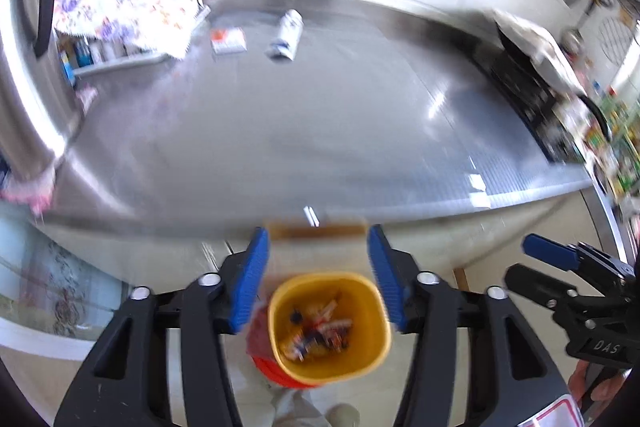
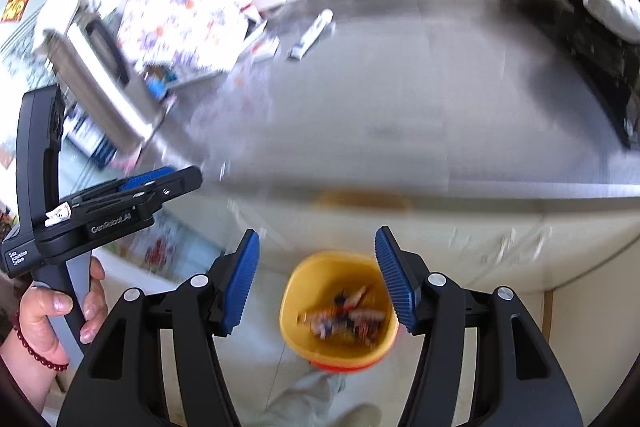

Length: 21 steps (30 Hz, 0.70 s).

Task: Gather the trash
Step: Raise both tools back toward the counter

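Left wrist view: my left gripper (image 1: 318,267) has its blue-padded jaws spread wide with nothing between them. Straight below, seen through the gap, the yellow plastic bin (image 1: 329,323) on the floor already holds a heap of colourful wrappers, so part of the job looks done. Left to collect, I judge: a white squeezed tube with a dark end (image 1: 287,35) and a small flat red-and-white packet (image 1: 228,41), both lying far back on the grey steel counter (image 1: 320,139), well apart from my jaws. My right gripper (image 1: 560,259) shows at the right edge; from here I can't tell its opening

Right wrist view: right gripper (image 2: 316,267) jaws wide apart, empty, yellow bin below between them. Tube and packet sit far across the counter near the floral cloth (image 2: 180,15). Left gripper hangs at left, held in my hand (image 2: 52,319), nothing in it
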Each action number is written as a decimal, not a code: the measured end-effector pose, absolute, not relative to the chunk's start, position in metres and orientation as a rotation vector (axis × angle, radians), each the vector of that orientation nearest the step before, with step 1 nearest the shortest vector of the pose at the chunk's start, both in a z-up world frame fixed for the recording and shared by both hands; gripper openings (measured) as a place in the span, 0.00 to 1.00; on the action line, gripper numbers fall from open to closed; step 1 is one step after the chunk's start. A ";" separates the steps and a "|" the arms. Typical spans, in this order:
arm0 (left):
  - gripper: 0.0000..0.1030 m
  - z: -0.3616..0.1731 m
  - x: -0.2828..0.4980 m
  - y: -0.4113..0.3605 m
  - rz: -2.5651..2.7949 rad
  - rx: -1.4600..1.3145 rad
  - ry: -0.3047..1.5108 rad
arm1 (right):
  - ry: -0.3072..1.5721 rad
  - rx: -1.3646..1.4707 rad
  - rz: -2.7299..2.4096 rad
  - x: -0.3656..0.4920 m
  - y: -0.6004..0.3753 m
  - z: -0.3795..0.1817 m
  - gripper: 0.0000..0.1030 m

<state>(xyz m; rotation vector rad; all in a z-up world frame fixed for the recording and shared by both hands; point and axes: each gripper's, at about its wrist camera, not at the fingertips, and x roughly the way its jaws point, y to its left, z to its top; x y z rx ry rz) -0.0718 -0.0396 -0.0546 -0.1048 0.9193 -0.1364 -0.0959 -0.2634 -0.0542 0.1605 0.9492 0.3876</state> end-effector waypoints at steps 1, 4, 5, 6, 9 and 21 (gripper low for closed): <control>0.74 -0.048 -0.059 -0.034 -0.113 -0.102 0.903 | 0.930 0.161 0.375 -0.082 -0.260 -0.049 0.64; 0.75 -0.037 -0.018 -0.020 -0.098 -0.107 0.899 | 0.899 0.167 0.326 -0.044 -0.251 -0.034 0.67; 0.76 -0.035 -0.002 -0.014 -0.093 -0.107 0.901 | 0.893 0.176 0.316 -0.034 -0.247 -0.031 0.69; 0.76 -0.033 0.014 -0.007 -0.091 -0.108 0.900 | 0.883 0.179 0.293 -0.018 -0.240 -0.028 0.72; 0.77 -0.033 0.047 0.006 -0.088 -0.108 0.903 | 0.860 0.182 0.250 0.015 -0.223 -0.023 0.73; 0.78 -0.066 0.184 0.049 -0.059 -0.121 0.987 | 0.915 0.218 0.156 0.146 -0.173 -0.044 0.73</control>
